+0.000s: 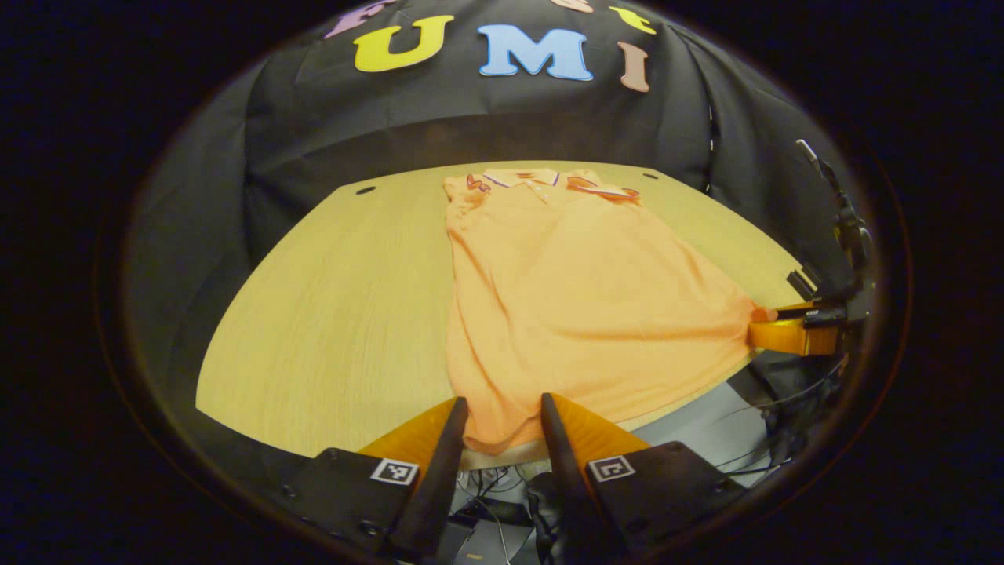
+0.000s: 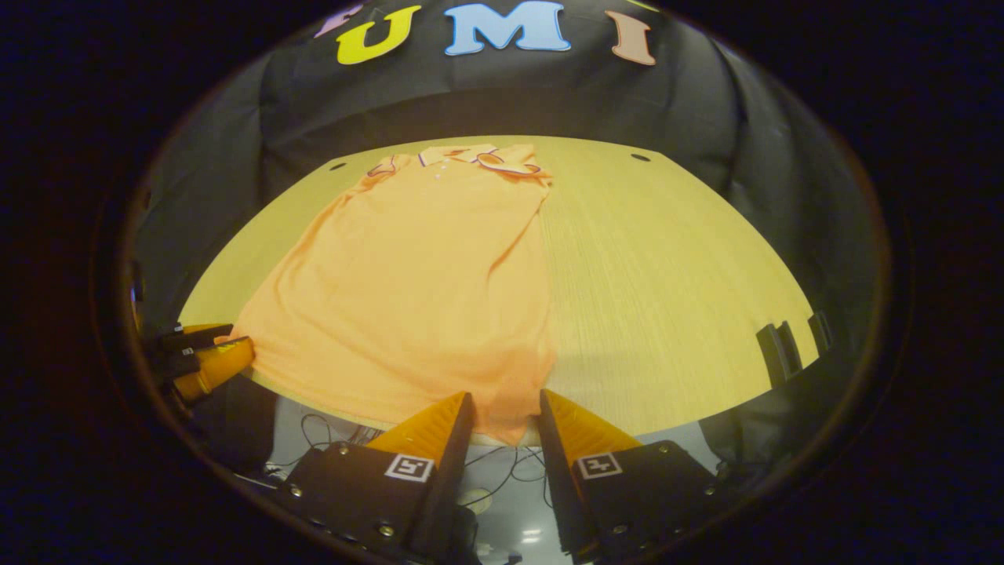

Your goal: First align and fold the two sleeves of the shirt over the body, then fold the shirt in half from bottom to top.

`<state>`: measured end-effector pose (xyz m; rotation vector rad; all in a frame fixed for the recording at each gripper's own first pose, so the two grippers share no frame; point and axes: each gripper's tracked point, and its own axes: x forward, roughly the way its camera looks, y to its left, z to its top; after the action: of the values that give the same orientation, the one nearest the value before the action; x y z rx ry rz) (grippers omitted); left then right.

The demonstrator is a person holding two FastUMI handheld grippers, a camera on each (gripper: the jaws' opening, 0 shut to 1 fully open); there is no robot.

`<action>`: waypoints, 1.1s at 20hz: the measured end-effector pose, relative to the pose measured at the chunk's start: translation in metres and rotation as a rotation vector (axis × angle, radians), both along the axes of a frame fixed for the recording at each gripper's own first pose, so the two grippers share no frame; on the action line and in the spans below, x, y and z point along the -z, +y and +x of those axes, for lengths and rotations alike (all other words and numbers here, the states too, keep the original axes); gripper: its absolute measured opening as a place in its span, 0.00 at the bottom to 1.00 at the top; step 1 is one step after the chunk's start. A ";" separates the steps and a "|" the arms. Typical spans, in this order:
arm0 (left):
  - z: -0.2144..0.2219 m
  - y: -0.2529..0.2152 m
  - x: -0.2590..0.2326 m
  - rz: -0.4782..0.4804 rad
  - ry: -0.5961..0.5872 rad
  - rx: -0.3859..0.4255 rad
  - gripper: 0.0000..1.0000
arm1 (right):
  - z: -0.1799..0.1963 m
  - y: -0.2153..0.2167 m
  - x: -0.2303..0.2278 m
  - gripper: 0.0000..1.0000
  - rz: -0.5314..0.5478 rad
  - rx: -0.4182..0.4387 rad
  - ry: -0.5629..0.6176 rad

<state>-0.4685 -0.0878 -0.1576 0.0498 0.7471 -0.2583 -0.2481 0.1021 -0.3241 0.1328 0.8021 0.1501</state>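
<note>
An orange polo shirt (image 1: 565, 298) (image 2: 423, 290) lies flat on the wooden table (image 1: 337, 314) (image 2: 667, 290), collar (image 1: 522, 177) at the far end. Its trimmed sleeve cuffs (image 1: 604, 188) (image 2: 510, 166) are folded in near the collar. The bottom hem runs along the near table edge. My left gripper (image 1: 503, 402) has the hem's left corner bunched between its close-set fingers. It shows again at the shirt's corner in the right gripper view (image 2: 235, 345). My right gripper (image 2: 506, 395) (image 1: 765, 322) pinches the hem's right corner the same way.
Bare tabletop lies on both sides of the shirt, with a small dark hole (image 1: 365, 190) (image 2: 640, 157) near each far corner. Black clamps (image 2: 776, 349) sit on the table's right edge. Cables (image 1: 486, 502) lie on the floor below the near edge.
</note>
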 end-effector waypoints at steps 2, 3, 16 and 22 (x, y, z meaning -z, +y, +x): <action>-0.001 -0.008 0.001 0.009 -0.009 0.028 0.34 | 0.000 0.001 0.000 0.51 -0.010 -0.027 0.000; 0.000 -0.010 0.001 0.026 -0.014 0.038 0.27 | 0.000 0.001 0.000 0.51 -0.013 -0.039 -0.001; 0.006 -0.016 -0.021 0.018 -0.041 0.007 0.12 | 0.004 -0.005 -0.030 0.00 0.014 -0.005 -0.068; 0.037 -0.022 -0.072 0.015 -0.159 -0.022 0.12 | 0.024 -0.018 -0.083 0.00 0.025 -0.007 -0.172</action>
<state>-0.4320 -0.1095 -0.0854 0.0750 0.5907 -0.2249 -0.2238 0.0843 -0.2407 0.1383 0.6293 0.1761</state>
